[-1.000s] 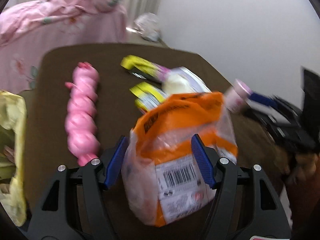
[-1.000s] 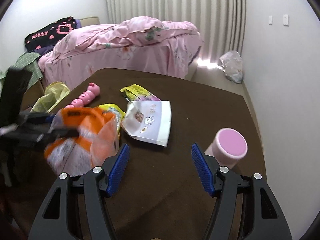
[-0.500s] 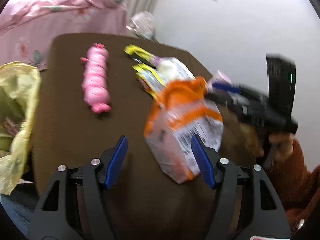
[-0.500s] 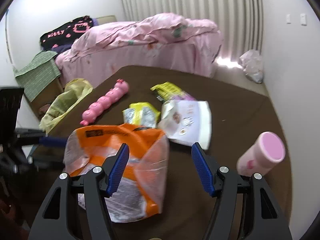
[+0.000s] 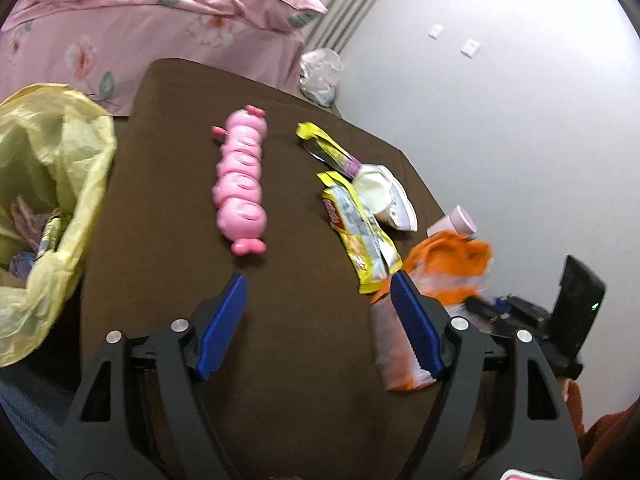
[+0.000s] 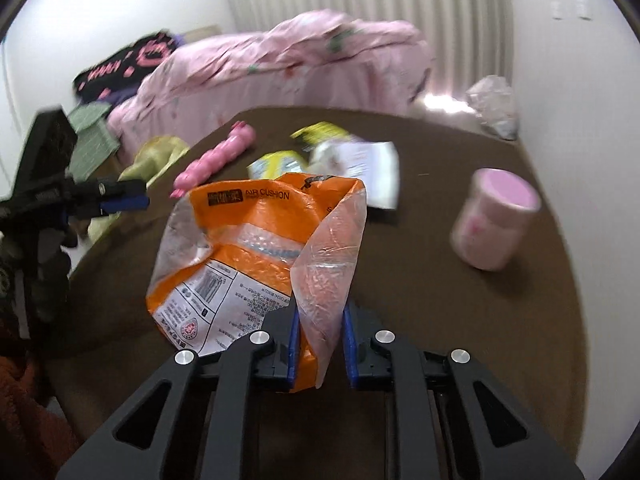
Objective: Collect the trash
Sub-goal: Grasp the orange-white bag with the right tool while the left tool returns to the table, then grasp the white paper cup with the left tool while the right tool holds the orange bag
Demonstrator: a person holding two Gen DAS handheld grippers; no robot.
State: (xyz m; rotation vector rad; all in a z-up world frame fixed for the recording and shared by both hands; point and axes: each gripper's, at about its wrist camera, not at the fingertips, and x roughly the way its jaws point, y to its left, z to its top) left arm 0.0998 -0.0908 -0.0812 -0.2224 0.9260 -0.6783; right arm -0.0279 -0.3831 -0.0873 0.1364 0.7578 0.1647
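My right gripper (image 6: pixel 319 350) is shut on the lower edge of an orange and clear plastic bag (image 6: pixel 256 248) and holds it upright above the brown table (image 6: pixel 420 308). The same orange bag (image 5: pixel 436 268) shows at the right in the left wrist view. My left gripper (image 5: pixel 320 320) is open and empty over the table's near part. A yellow trash bag (image 5: pixel 52 184) hangs open at the table's left edge, with wrappers inside. Yellow wrappers (image 5: pixel 360 228) and a white pouch (image 5: pixel 384 196) lie on the table.
A pink caterpillar toy (image 5: pixel 242 184) lies mid-table. A pink-lidded cup (image 6: pixel 494 220) stands at the right. A bed with pink covers (image 6: pixel 280 64) is beyond the table. A clear bag (image 6: pixel 494 104) lies on the floor by the wall.
The orange bag passed from my left gripper to my right, which closed on it. My left gripper opened and pulled back to the left, toward the yellow trash bag.
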